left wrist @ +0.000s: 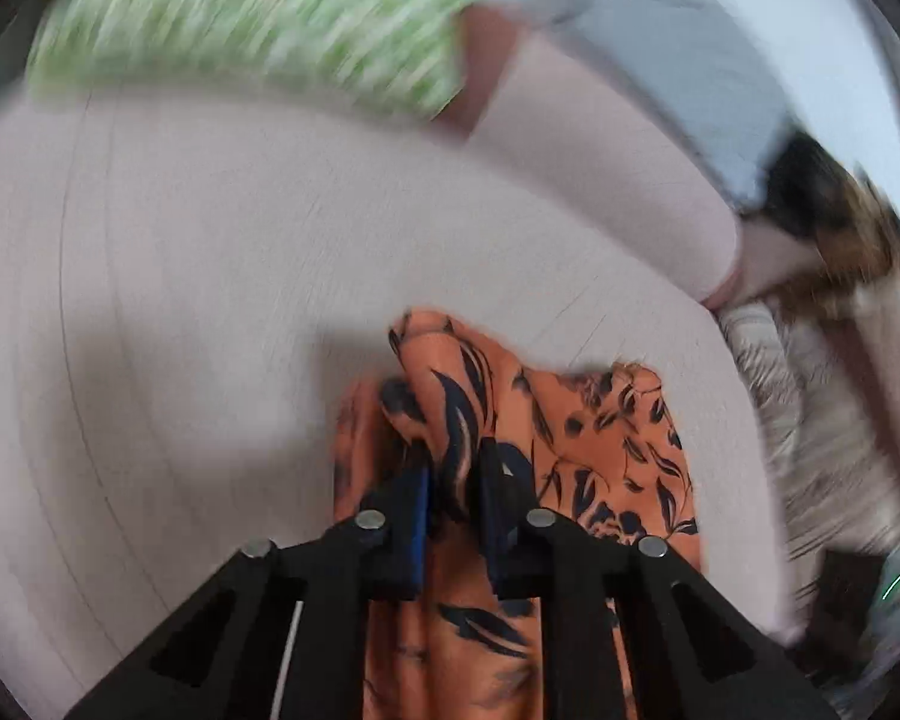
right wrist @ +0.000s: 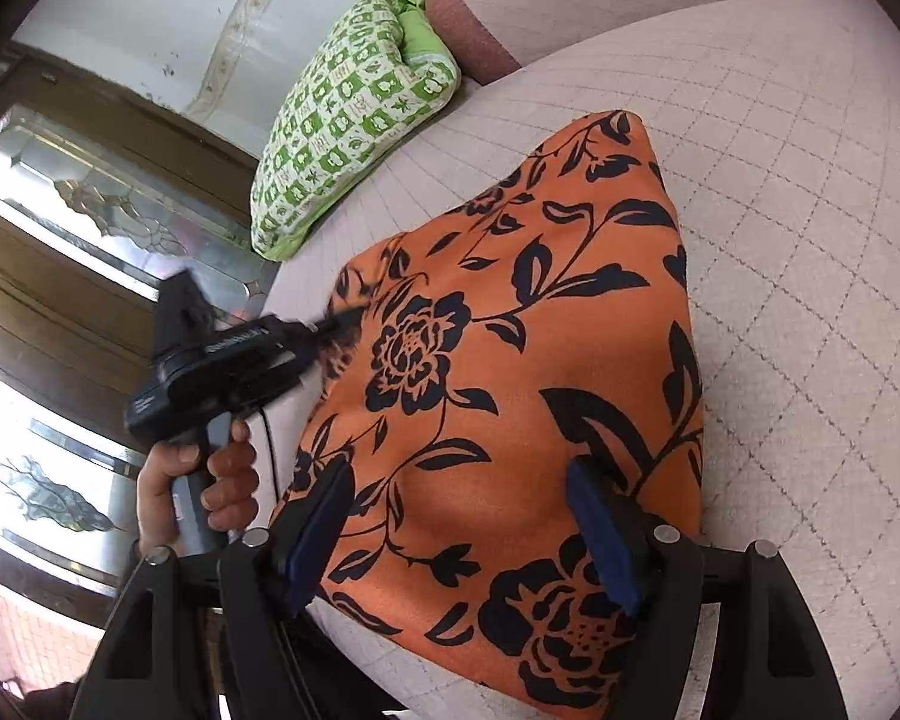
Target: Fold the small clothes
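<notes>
An orange garment with a black flower print (right wrist: pixel 510 360) lies on the pale quilted bed (right wrist: pixel 780 240). In the left wrist view my left gripper (left wrist: pixel 456 468) is shut on a bunched edge of the orange garment (left wrist: pixel 600 438) and holds it just above the bed. In the right wrist view the left gripper (right wrist: pixel 336 324) shows at the garment's left edge, held by a hand. My right gripper (right wrist: pixel 462 486) is open, its fingers spread over the near part of the garment, with nothing between them but flat cloth.
A green and white patterned pillow (right wrist: pixel 354 120) lies at the far side of the bed, with a pink bolster (right wrist: pixel 468 30) beside it. A wooden cabinet with glass panels (right wrist: pixel 90 228) stands to the left of the bed. The left wrist view is motion-blurred.
</notes>
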`<state>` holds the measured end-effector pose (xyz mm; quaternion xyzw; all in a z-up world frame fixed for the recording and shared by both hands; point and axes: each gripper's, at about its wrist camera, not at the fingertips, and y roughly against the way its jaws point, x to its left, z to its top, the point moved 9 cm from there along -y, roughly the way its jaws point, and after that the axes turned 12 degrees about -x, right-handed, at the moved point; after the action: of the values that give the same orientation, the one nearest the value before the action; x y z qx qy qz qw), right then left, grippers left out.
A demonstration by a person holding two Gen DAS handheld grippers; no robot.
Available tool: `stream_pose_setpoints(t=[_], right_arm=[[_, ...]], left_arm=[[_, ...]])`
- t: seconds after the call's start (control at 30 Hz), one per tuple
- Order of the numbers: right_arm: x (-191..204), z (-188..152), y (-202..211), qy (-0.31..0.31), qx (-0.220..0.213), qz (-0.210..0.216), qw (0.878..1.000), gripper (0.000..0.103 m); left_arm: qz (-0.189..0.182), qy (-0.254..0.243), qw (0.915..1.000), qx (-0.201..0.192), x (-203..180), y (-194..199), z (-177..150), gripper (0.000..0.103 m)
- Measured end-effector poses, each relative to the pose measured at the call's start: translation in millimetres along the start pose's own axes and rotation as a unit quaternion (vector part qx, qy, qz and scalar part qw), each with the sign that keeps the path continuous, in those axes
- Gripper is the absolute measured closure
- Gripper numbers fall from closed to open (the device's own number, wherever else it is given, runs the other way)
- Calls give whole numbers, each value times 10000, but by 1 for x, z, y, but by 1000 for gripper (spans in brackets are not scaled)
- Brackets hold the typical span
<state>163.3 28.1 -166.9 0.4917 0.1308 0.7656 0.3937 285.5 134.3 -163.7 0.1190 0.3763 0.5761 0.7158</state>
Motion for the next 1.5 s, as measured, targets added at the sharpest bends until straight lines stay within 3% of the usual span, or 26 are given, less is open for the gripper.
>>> stream_pose_setpoints(t=[0.07,0.13,0.17,0.2,0.33,0.37,0.43,0.47,0.5,0.6,0.67,0.73,0.83,0.9,1.03,1.1,1.5], right_arm=[[-2,-1,0,-13,-19,19,10000,27],[-1,-3,-1,29,22,36,10000,27],[0,-3,-1,55,31,23,10000,27],[0,-4,0,54,37,30,10000,26],[-1,-2,3,-108,32,66,9999,25],[0,-2,3,-147,20,60,9999,25],[0,-2,5,-205,-16,69,9998,22],[0,-2,4,-191,-30,88,9998,22],[-2,-3,3,-185,-26,86,9998,22],[1,-2,13,-292,9,30,9996,22],[8,1,31,-295,-175,153,9993,22],[10,-1,45,-325,-295,223,9988,21],[-1,-17,44,-471,-168,226,9985,14],[-18,-31,32,-589,159,17,9981,14],[-14,-24,56,-676,-240,185,9972,14],[-18,-22,64,-530,-318,3,9981,14],[-49,-16,79,-484,-524,-436,9965,14]], left_arm=[[330,217,9973,612,23,-27,-27,82],[176,453,9977,468,27,-19,-23,77],[261,492,9975,441,28,-13,-20,66],[418,452,9974,372,29,-3,-18,61],[428,52,9990,-91,12,44,-16,57],[430,8,9990,-151,10,51,-22,51],[702,-186,9971,207,16,45,-50,48],[908,-251,9939,577,21,33,-69,45],[996,-70,9923,732,32,27,-84,45],[896,295,9953,238,28,65,-68,47],[694,210,9973,-95,16,87,-64,42],[701,-40,9974,-150,10,93,-74,37],[1101,-152,9918,629,27,65,-114,35],[1154,-31,9927,360,23,74,-109,35],[1378,-613,9883,-205,-1,100,-91,26],[1519,-804,9843,-401,-10,107,-84,24],[1692,-1181,9774,-469,-22,105,-86,24]])
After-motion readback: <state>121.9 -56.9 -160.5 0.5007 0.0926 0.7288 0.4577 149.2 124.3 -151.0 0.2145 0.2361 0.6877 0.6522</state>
